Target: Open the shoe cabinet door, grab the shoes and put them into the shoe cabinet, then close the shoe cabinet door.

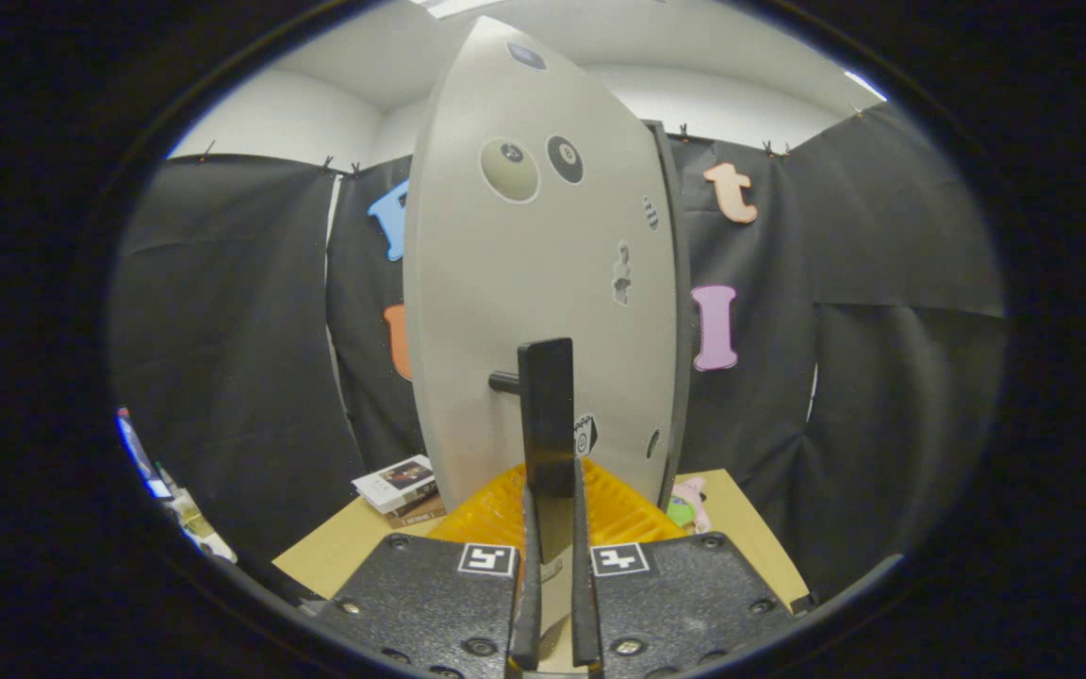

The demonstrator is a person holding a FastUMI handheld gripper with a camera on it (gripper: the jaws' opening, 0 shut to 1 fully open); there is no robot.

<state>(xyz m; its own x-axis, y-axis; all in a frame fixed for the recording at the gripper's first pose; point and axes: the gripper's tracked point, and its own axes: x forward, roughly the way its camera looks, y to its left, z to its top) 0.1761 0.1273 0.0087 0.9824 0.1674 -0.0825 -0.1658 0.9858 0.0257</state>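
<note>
The gripper [551, 514] has its two fingers drawn close together around the lower end of the dark upright handle [547, 415] on the shoe cabinet door [543, 283], one finger on each side of the bar; they look clamped on it, though the contact itself is hard to make out. The handle stands off the door on a short dark peg to its left. The door is a pale grey panel, upright and seen nearly face-on, with a few round stickers high up and smaller ones down its right side; a dark edge strip runs along its right side. At the foot of the door, just beyond the fingers, lies a yellow ribbed tray [496, 514]. On the tan desk [345, 542], a small stack of books [403, 488] sits left of the door near the far edge, and a pink and green toy [689, 505] peeks out to the right of the door's base.
</note>
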